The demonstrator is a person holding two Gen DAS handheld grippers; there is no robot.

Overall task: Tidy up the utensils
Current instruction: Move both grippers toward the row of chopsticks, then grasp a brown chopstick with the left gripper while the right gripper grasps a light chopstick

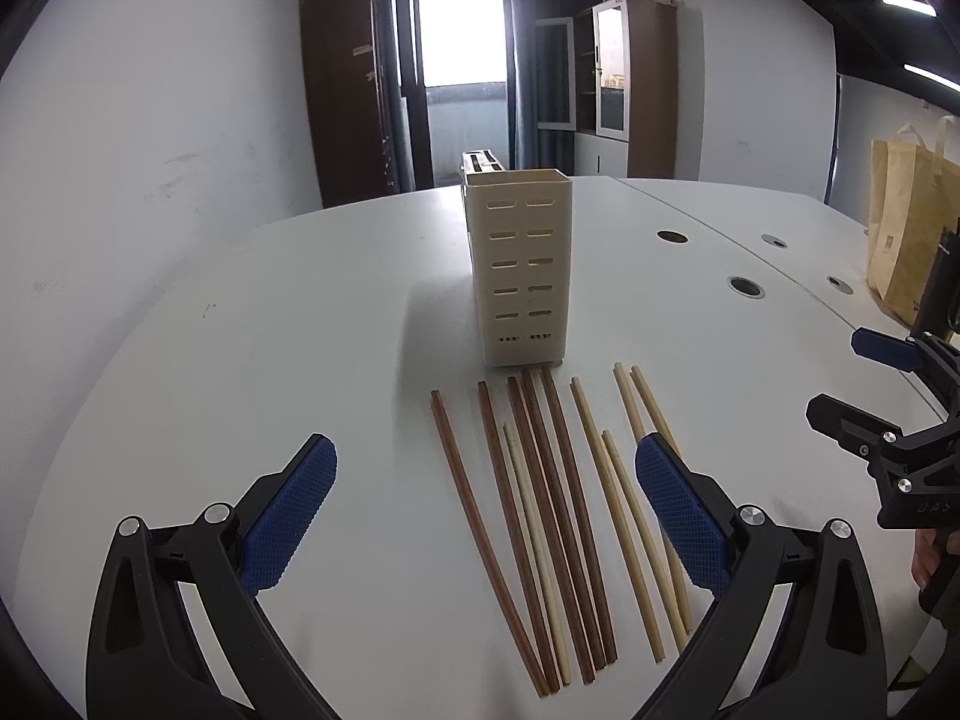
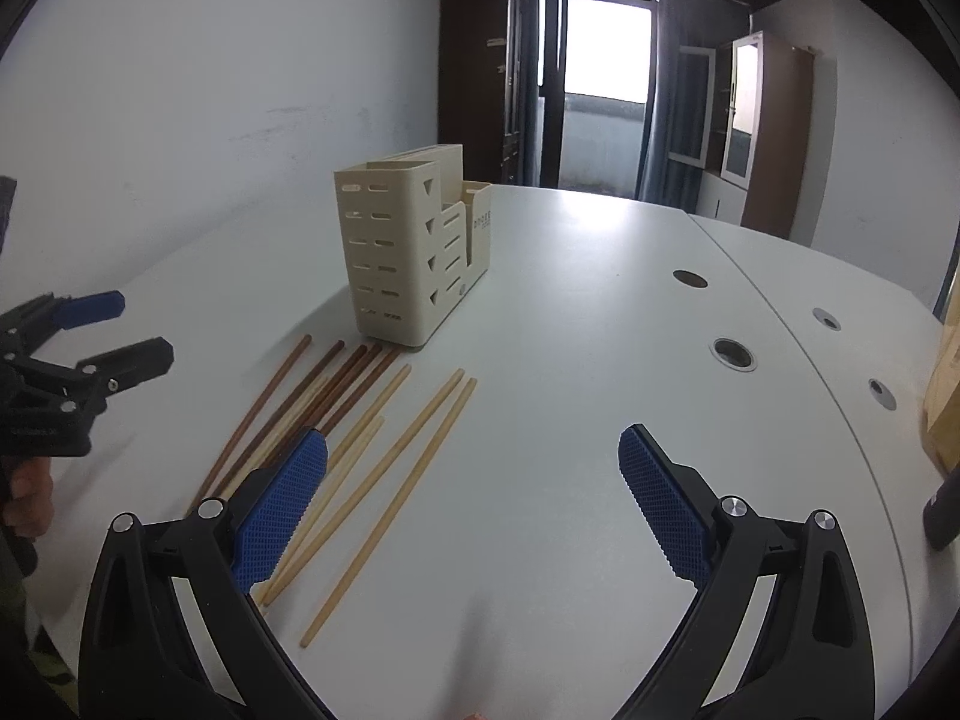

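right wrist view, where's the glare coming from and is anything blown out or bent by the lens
Right wrist view: the balcony door is blown out white and throws a bright sheen on the table beyond the utensil holder; the table edge bows from the fisheye. Left wrist view: same backlight, the holder's shadow falls toward the camera and to its left, and the chopsticks stay sharp.

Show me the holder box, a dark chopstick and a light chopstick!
holder box (image 1: 519, 276), left wrist view, on its slotted front wall.
dark chopstick (image 1: 480, 531), left wrist view, mid-shaft of the leftmost one.
light chopstick (image 2: 390, 510), right wrist view, mid-shaft of the rightmost one.
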